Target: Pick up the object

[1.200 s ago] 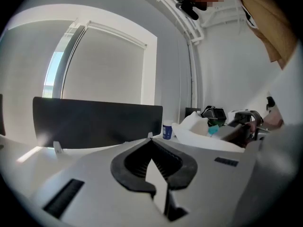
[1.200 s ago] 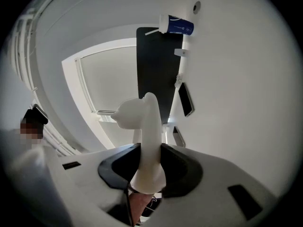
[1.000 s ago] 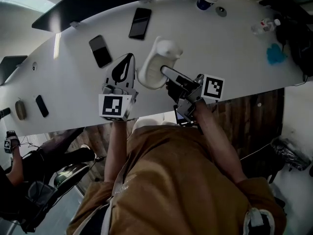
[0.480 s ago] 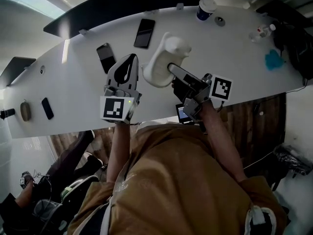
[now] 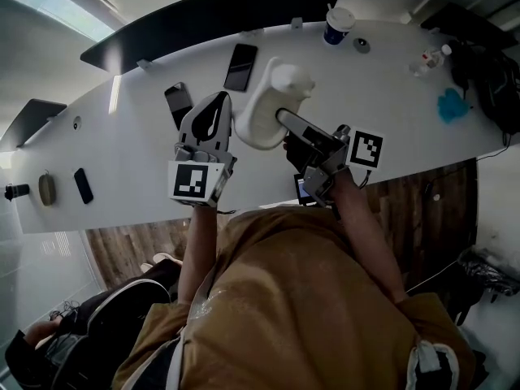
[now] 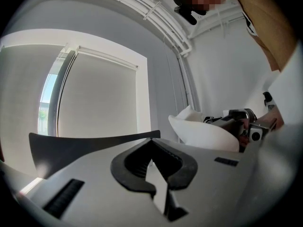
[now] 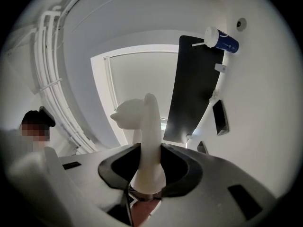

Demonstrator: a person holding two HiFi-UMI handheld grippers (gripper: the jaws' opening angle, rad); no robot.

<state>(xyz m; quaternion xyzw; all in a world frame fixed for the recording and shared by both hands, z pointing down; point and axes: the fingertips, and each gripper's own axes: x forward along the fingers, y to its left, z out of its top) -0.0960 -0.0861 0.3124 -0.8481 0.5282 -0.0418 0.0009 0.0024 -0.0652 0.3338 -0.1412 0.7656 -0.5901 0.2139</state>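
The object is a white moulded piece with a curved neck (image 5: 262, 110). It hangs in the air above the long white table (image 5: 122, 161), and my right gripper (image 5: 284, 122) is shut on its lower edge. In the right gripper view the white piece (image 7: 147, 141) stands up between the black pads of my right gripper (image 7: 147, 170), which press on both its sides. My left gripper (image 5: 213, 108) hovers just left of the object, apart from it, with its jaws together and nothing between them. The left gripper view shows my left gripper (image 6: 154, 161) and the white piece (image 6: 203, 134) to the right.
On the table lie three dark phones (image 5: 241, 55) (image 5: 179, 102) (image 5: 82, 185) and a brown oval thing (image 5: 47, 189). A paper cup (image 5: 334, 24), a small bottle (image 5: 431, 58) and a blue cloth (image 5: 452, 104) sit at the far right. A person sits at the lower left.
The head camera has shifted, so the table sits differently in view. The white piece stays in my right gripper, and both grippers have kept nearly the same pose.
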